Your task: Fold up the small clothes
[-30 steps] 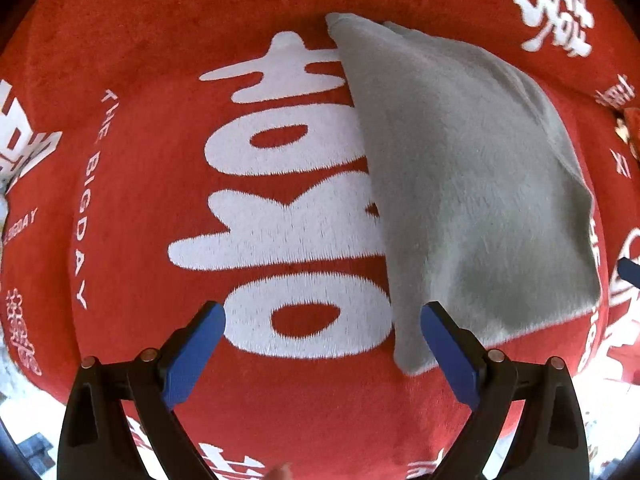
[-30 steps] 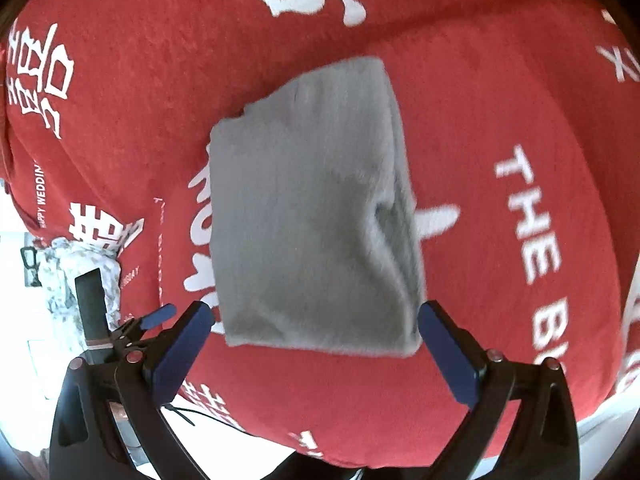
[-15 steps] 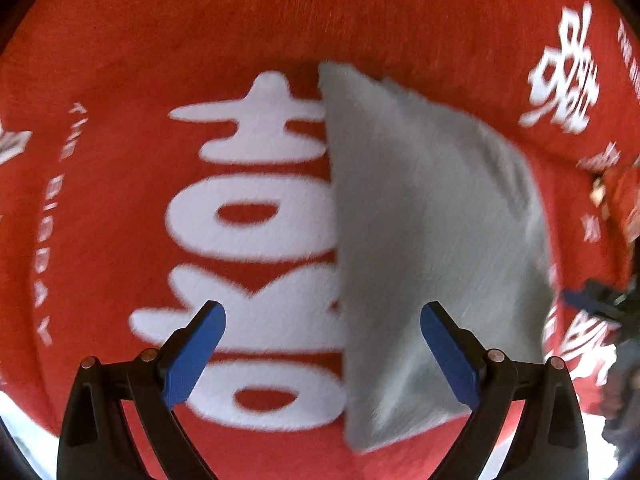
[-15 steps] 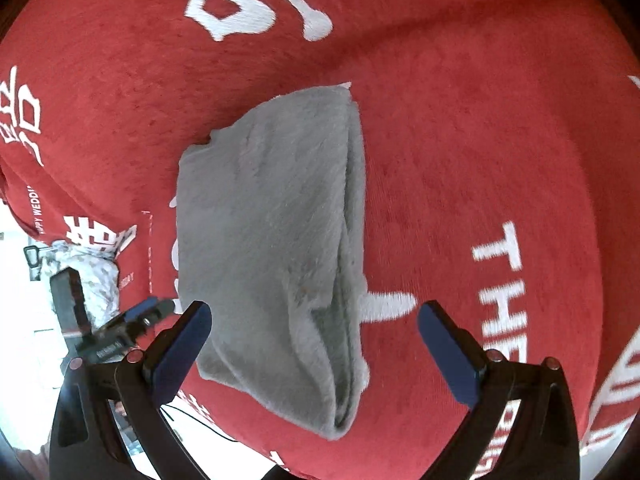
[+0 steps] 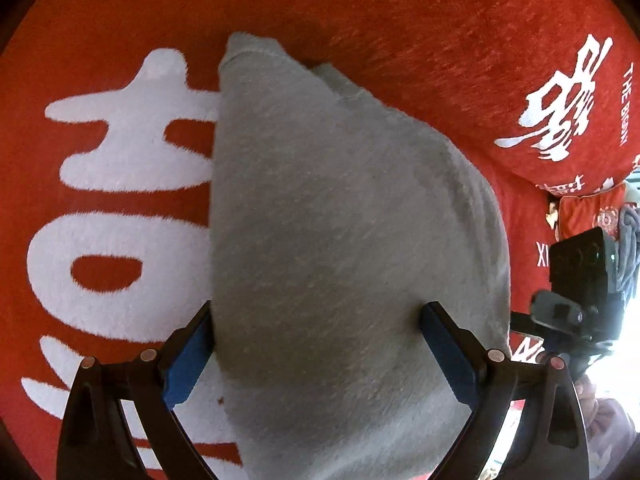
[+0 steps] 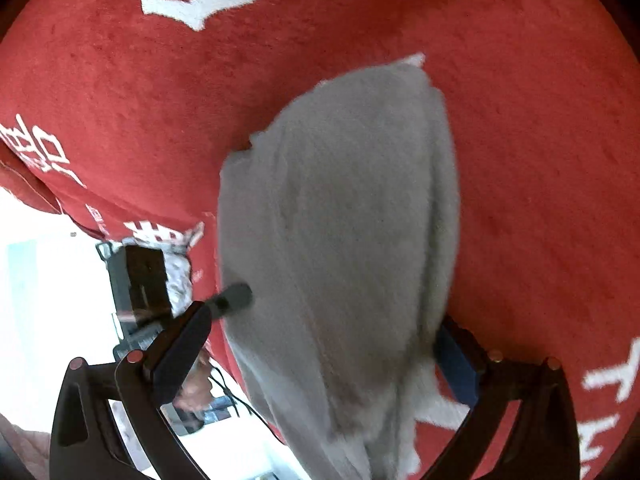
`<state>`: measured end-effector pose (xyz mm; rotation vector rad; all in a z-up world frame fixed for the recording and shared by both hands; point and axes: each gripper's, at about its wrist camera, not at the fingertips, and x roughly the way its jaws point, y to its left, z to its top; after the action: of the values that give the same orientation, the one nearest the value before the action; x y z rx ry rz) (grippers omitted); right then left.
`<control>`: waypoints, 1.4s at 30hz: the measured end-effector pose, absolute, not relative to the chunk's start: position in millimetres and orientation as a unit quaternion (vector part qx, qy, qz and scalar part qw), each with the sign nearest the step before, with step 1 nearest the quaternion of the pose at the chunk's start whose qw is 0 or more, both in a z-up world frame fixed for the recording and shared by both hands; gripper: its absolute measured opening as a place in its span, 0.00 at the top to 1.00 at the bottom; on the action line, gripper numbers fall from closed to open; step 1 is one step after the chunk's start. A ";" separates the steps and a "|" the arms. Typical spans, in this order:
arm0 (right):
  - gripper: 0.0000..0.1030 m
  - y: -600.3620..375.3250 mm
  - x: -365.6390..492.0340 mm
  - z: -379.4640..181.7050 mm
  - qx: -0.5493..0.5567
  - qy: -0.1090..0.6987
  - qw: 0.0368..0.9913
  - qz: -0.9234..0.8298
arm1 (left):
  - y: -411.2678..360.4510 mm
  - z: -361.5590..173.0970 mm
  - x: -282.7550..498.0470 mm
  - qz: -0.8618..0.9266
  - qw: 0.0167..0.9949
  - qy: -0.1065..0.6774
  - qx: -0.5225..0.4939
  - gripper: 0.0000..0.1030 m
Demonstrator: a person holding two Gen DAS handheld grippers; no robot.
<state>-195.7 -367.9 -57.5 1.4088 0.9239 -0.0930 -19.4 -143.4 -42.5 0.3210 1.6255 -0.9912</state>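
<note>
We've dropped both grippers onto the folded grey cloth (image 5: 352, 240): left gripper (image 5: 316, 356) closing around it, right gripper (image 6: 320, 360) apart, straddling it; next fold imminent.

My left wrist camera looks steeply down along its fingers, close over the grey cloth (image 5: 340, 240) on the red blanket (image 5: 440, 40). My right wrist camera faces the same cloth (image 6: 340, 220) from the opposite side, equally near; both views share cloth and blanket (image 6: 160, 100).
</note>
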 end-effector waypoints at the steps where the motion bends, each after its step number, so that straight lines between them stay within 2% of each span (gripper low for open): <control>1: 0.02 -366.3 -194.6 -58.0 0.628 0.409 0.660 -0.051 | -143.7 -41.2 -19.7 -0.418 0.577 0.687 0.140 0.22; 2: 0.07 -365.2 -194.4 -57.5 0.631 0.410 0.655 -0.063 | -142.1 -37.8 -20.2 -0.418 0.583 0.682 0.139 0.28; 3: 0.44 -362.7 -194.4 -57.3 0.632 0.418 0.648 -0.074 | -138.6 -32.6 -19.9 -0.423 0.588 0.677 0.133 0.42; 4: 0.71 -361.2 -195.5 -57.5 0.624 0.434 0.644 -0.090 | -135.7 -27.7 -19.1 -0.431 0.587 0.673 0.127 0.51; 7: 0.72 -354.3 -200.6 -50.0 0.636 0.410 0.649 -0.075 | -127.4 -11.9 -19.2 -0.449 0.583 0.667 0.118 0.57; 14: 0.72 -323.8 -209.7 -14.1 0.670 0.374 0.640 -0.031 | -97.3 36.0 -29.6 -0.472 0.577 0.656 0.118 0.57; 17: 0.72 -309.4 -216.0 -12.8 0.683 0.372 0.628 -0.022 | -83.3 36.4 -30.2 -0.468 0.577 0.658 0.126 0.57; 20: 0.71 -302.4 -210.3 -18.9 0.638 0.421 0.643 -0.053 | -80.1 16.1 -39.5 -0.440 0.585 0.662 0.164 0.56; 23: 0.59 -294.4 -199.3 -26.2 0.557 0.495 0.657 -0.113 | -75.1 7.8 -44.7 -0.412 0.610 0.648 0.193 0.51; 25: 0.42 -290.2 -197.4 -18.7 0.507 0.522 0.668 -0.156 | -72.3 14.0 -46.2 -0.406 0.621 0.642 0.192 0.47; 28: 0.30 -289.5 -201.7 -4.2 0.460 0.547 0.663 -0.222 | -70.7 22.9 -49.5 -0.385 0.639 0.632 0.209 0.46; 30: 0.30 -290.2 -207.8 8.4 0.455 0.541 0.660 -0.253 | -71.0 26.7 -50.9 -0.369 0.650 0.627 0.220 0.46; 32: 0.23 -288.3 -214.4 18.4 0.453 0.535 0.662 -0.265 | -67.8 32.2 -52.8 -0.351 0.664 0.618 0.234 0.46; 33: 0.21 -283.3 -216.7 25.5 0.449 0.532 0.666 -0.271 | -68.5 33.4 -52.4 -0.342 0.666 0.618 0.241 0.39; 34: 0.21 -278.3 -214.8 32.7 0.441 0.530 0.670 -0.275 | -61.6 34.1 -48.4 -0.338 0.666 0.619 0.244 0.19; 36: 0.19 -281.6 -224.6 36.4 0.432 0.535 0.671 -0.277 | -57.9 38.6 -50.8 -0.328 0.680 0.607 0.247 0.07; 38: 0.18 -274.6 -218.0 40.6 0.424 0.538 0.673 -0.277 | -53.2 40.6 -51.1 -0.322 0.683 0.603 0.256 0.01; 41: 0.13 -264.2 -208.9 44.4 0.400 0.548 0.677 -0.285 | -51.0 39.2 -53.7 -0.310 0.682 0.607 0.266 0.01; 42: 0.00 -260.4 -206.8 45.3 0.394 0.550 0.678 -0.287 | -49.3 39.0 -53.9 -0.304 0.682 0.608 0.271 0.01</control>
<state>-206.8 -260.4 45.3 0.8845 1.2357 -0.6447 -53.9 -49.3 39.0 0.6084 1.3631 -0.6816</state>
